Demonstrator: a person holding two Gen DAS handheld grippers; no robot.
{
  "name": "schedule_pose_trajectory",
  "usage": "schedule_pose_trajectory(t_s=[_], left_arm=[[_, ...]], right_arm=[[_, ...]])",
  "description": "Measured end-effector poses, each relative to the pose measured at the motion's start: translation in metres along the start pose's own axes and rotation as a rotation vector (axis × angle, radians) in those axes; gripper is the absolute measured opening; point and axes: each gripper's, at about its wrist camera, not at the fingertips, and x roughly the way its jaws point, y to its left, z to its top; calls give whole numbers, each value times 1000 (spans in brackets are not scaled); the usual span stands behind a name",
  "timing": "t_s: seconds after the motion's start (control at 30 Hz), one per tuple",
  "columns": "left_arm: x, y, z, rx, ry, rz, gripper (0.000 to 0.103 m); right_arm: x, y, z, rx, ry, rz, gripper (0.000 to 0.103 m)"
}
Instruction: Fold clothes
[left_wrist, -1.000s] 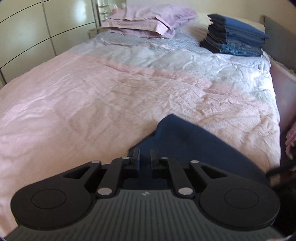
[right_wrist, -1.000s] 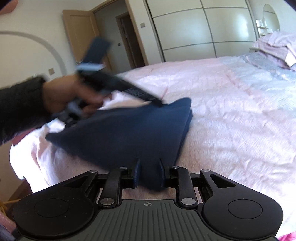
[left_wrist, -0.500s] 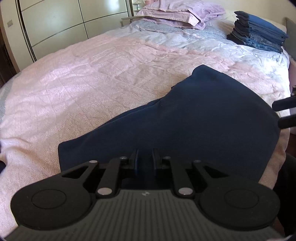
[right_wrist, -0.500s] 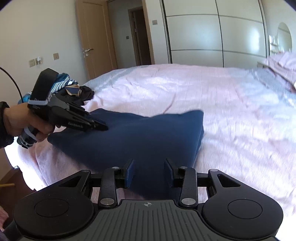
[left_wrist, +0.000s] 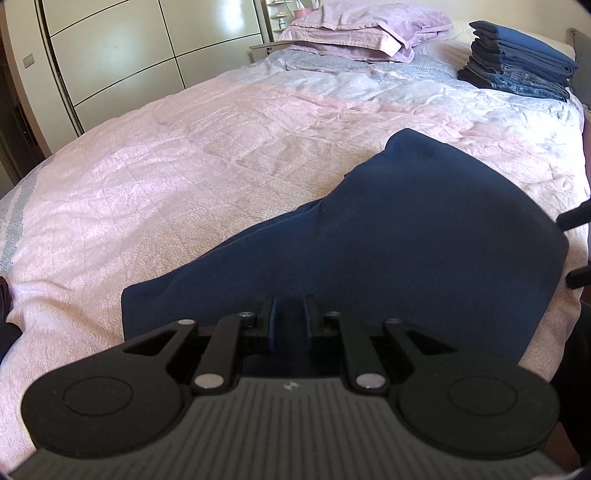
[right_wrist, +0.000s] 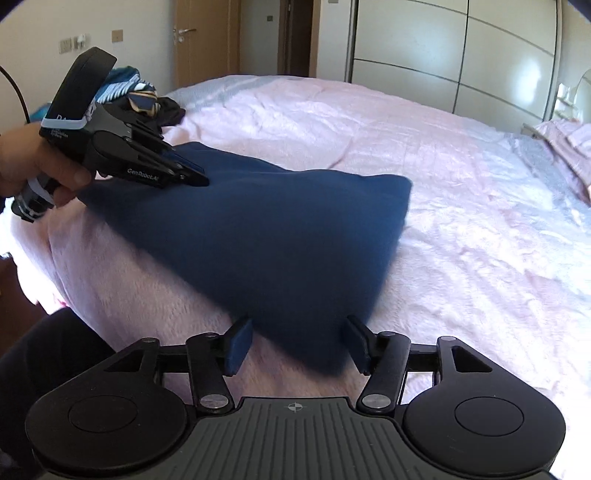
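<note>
With our left hand-held gripper (left_wrist: 290, 319) pinching the soft, limp navy garment (right_wrist: 266, 236) and our right hand-held gripper (right_wrist: 295, 345) spread, we'd grip its near corner.

Before our left claw (left_wrist: 290, 321) the garment (left_wrist: 406, 236) lies on the bed (left_wrist: 166, 177). Far behind it, we see pillows (left_wrist: 354, 33) left, a folded stack (left_wrist: 517, 59) right.

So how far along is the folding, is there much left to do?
Done: a stack of folded blue clothes sits at the far end of the bed. In hand: a navy garment, folded over, lies near the bed's edge; the left gripper pinches its edge, the right gripper is open. Left: an unfolded pile of clothes beyond it.
</note>
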Motion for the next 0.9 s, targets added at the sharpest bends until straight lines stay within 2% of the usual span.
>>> schedule_pose_trajectory(t_s=[0.1,0.13,0.2,0.27,0.3,0.37,0.47,0.53,0.6,0.67,0.7,0.73,0.77,0.87,0.9], left_arm=[[-5,3,0,-4,-14,-8,13],[-7,4,0,-5,-19,-12,14],[-21,10,-2,-4,-46,-7,28],[-38,15,-6,4,-83,-3,36],[-48,17,-9,15,-103,-1,47],[-66,16,-19,61,-132,12,65],[-90,4,-36,180,-169,11,68],[-104,-8,-48,277,-198,4,76],[-112,-27,-61,402,-233,32,80],[-110,-48,-68,512,-239,40,80],[-104,-59,-70,559,-233,44,80],[-99,-70,-71,605,-226,47,80],[-90,-81,-72,660,-215,77,80],[-58,-106,-71,817,-174,209,77],[-47,-107,-68,849,-151,253,73]], right_arm=[[-9,11,1,-56,-55,-8,58],[-10,17,2,-112,-71,-20,58],[-7,31,4,-242,-78,-48,58],[-1,44,5,-376,-76,-76,58],[3,51,4,-446,-72,-91,58],[13,64,1,-593,-73,-124,58],[34,80,-8,-796,-46,-156,58],[51,86,-17,-912,-12,-193,58],[66,90,-24,-1008,8,-231,58],[66,83,-15,-963,0,-218,57],[65,78,-8,-921,-4,-204,51],[63,74,-1,-881,-9,-193,37],[59,70,5,-852,-20,-188,32],[45,63,21,-790,-54,-176,30],[41,62,24,-780,-59,-175,30]])
